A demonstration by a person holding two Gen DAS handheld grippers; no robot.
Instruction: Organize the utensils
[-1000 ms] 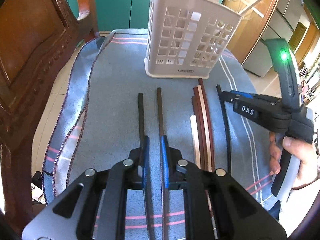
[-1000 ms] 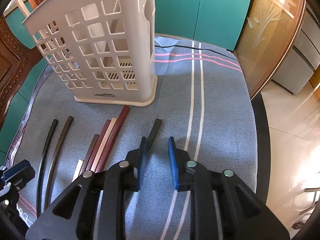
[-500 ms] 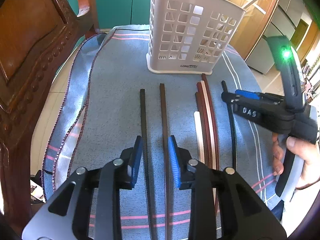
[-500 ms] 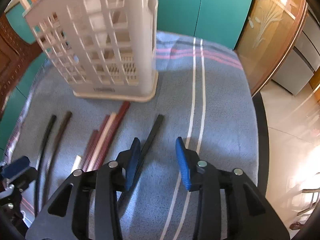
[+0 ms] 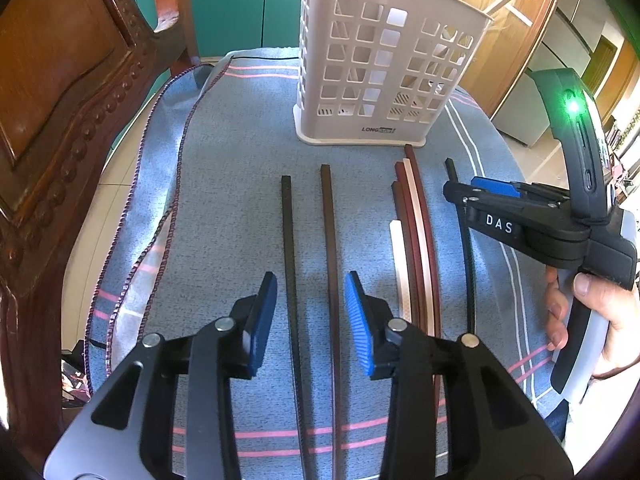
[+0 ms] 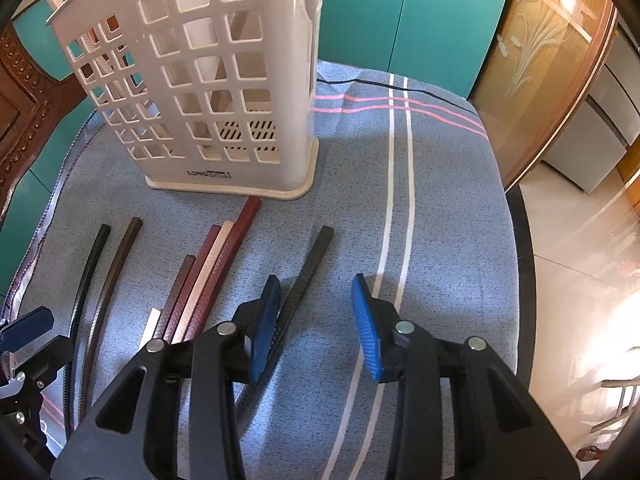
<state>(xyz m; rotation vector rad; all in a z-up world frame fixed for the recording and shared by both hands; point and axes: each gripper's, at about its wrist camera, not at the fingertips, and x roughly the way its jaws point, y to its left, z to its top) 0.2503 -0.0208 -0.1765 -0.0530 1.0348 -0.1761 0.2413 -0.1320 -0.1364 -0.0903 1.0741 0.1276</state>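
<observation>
Both jaws now spread wider, left gripper straddling two dark chopsticks, right gripper empty

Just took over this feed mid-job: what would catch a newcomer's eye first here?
The tall white slotted basket standing at the far end of the blue striped cloth. Before it, chopsticks lie lengthwise: a dark pair between the open left gripper fingers, a reddish bundle beside them, and a lone black chopstick by the open right gripper.
</observation>
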